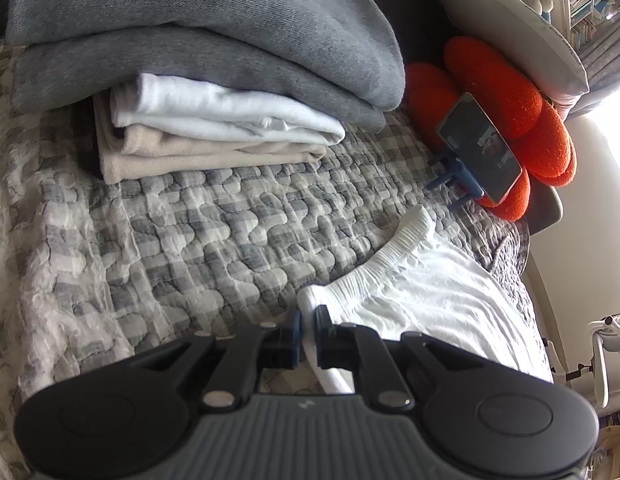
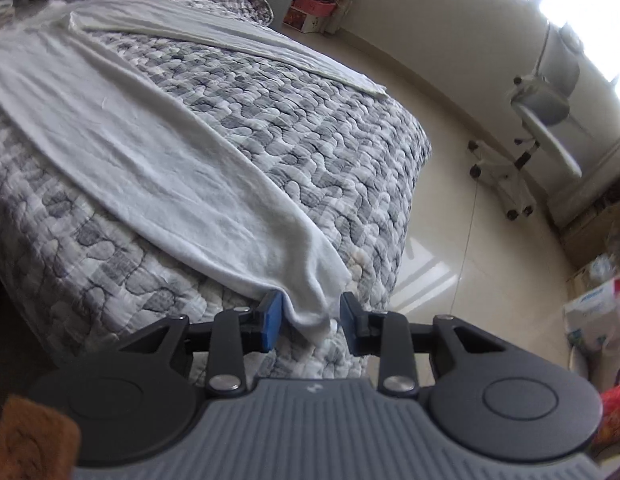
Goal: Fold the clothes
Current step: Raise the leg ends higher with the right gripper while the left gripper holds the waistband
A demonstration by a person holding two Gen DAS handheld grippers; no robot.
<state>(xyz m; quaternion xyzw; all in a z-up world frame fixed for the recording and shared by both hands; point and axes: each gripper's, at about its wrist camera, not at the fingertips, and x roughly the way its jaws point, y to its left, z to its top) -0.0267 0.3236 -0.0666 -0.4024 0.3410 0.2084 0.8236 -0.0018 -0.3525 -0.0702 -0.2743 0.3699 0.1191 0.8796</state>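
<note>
A white garment with a ribbed waistband (image 1: 394,256) lies spread on the grey checked quilt (image 1: 198,232). My left gripper (image 1: 308,316) is shut on the near corner of that waistband, and the white cloth runs down between its pads. In the right wrist view one long white leg (image 2: 158,148) of the garment stretches across the bed to its corner, and a second leg (image 2: 230,36) lies farther back. My right gripper (image 2: 310,312) is open, its blue pads standing either side of the leg's hem, which rests on the quilt (image 2: 290,128).
A stack of folded clothes (image 1: 214,80), grey over white over beige, sits at the back of the bed. Beside it are an orange cushion (image 1: 510,92) and a phone on a blue stand (image 1: 480,148). Beyond the bed's corner are bare floor (image 2: 450,240) and a wheeled chair (image 2: 542,120).
</note>
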